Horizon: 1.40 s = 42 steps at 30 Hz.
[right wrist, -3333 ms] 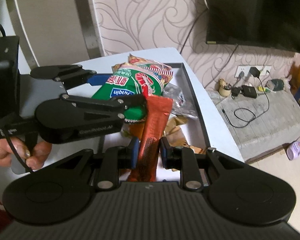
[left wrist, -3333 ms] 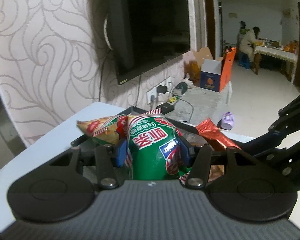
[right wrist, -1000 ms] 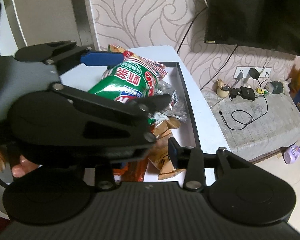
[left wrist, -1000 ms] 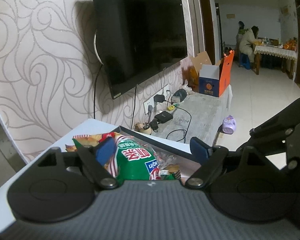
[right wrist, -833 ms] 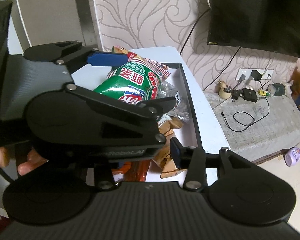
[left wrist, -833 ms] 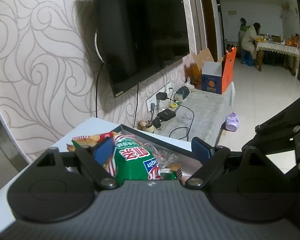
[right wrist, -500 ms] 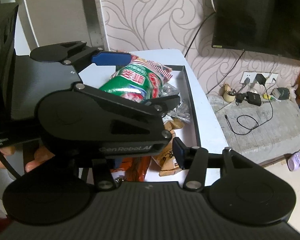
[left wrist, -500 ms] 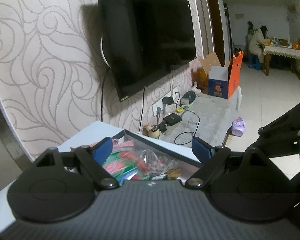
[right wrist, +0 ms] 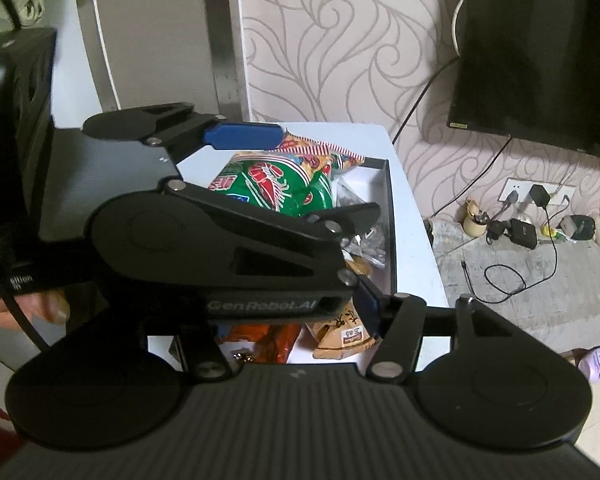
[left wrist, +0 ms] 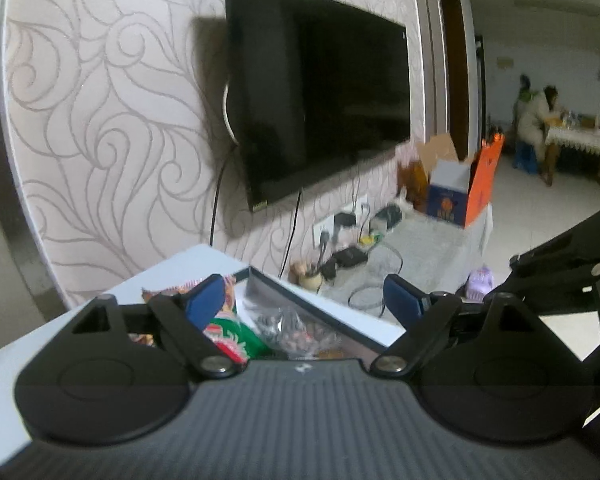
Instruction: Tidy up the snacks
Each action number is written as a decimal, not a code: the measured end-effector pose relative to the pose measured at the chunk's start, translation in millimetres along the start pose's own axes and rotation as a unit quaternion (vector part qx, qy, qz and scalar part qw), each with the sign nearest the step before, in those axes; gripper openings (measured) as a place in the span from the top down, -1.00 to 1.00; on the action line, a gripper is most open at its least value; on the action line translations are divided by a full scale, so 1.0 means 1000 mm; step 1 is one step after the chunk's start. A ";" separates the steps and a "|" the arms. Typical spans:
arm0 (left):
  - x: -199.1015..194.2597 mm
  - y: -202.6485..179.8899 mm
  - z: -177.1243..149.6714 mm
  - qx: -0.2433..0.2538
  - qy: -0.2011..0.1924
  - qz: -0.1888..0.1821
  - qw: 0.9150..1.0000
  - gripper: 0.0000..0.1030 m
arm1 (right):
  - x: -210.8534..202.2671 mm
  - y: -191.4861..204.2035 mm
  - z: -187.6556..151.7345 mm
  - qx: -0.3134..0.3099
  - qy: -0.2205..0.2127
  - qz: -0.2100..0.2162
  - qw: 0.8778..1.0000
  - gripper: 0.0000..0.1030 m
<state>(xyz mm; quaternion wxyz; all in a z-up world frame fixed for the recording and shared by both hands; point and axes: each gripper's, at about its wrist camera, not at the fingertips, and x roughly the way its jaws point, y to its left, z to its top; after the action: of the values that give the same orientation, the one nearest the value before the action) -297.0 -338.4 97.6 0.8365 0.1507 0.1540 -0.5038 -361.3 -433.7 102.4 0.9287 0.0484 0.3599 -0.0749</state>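
Observation:
A black-rimmed tray (right wrist: 390, 232) on the white table (right wrist: 412, 216) holds the snacks. A green bag (right wrist: 276, 184) lies on top of them, with a clear bag of dark snacks (left wrist: 292, 322) beside it. My left gripper (right wrist: 300, 174) hovers open above the green bag (left wrist: 236, 336) without touching it. The jaws of my right gripper (right wrist: 294, 312) are opening. An orange-red packet (right wrist: 268, 336) and a brown packet (right wrist: 340, 336) lie in the tray below them. Its left finger is hidden behind the left gripper's body. In the left wrist view my left gripper (left wrist: 304, 300) holds nothing.
A dark TV (left wrist: 320, 112) hangs on the patterned wall. Chargers and cables (right wrist: 520, 236) lie on a low grey ledge beside the table. An orange and blue box (left wrist: 460, 196) stands further off. People sit at a distant table (left wrist: 536, 120). A hand (right wrist: 40, 308) holds the left gripper.
The left gripper has let go of the green bag and risen, so the bag sits lower in its view. The right gripper has released the orange-red packet and spread its jaws wider.

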 end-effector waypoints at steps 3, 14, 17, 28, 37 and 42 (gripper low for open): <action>-0.007 -0.005 0.005 0.015 0.003 0.016 1.000 -0.72 | -0.009 0.003 -0.005 0.009 -0.004 -0.008 1.000 -0.31; -0.070 -0.004 0.003 -0.004 0.000 0.011 1.000 -0.72 | -0.067 0.046 -0.027 0.087 -0.024 -0.037 0.995 -0.48; -0.089 0.000 -0.004 -0.014 0.004 0.020 1.000 -0.72 | -0.081 0.069 -0.037 0.101 -0.030 -0.044 0.993 -0.50; -0.154 0.008 -0.041 -0.038 0.019 0.015 0.999 -0.70 | -0.133 0.155 -0.101 0.182 -0.014 -0.082 0.980 -0.53; -0.194 -0.008 -0.059 -0.051 0.027 0.012 0.998 -0.71 | -0.165 0.195 -0.131 0.185 -0.004 -0.111 0.977 -0.65; -0.204 -0.026 -0.064 -0.056 0.027 0.023 0.998 -0.71 | -0.180 0.196 -0.147 0.168 -0.009 -0.113 0.979 -0.69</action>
<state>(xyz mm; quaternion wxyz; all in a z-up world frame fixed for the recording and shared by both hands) -417.9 -161.4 120.6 0.8506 0.1205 0.2016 -0.4705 -555.7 -200.5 123.3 0.8959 0.1622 0.3369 -0.2397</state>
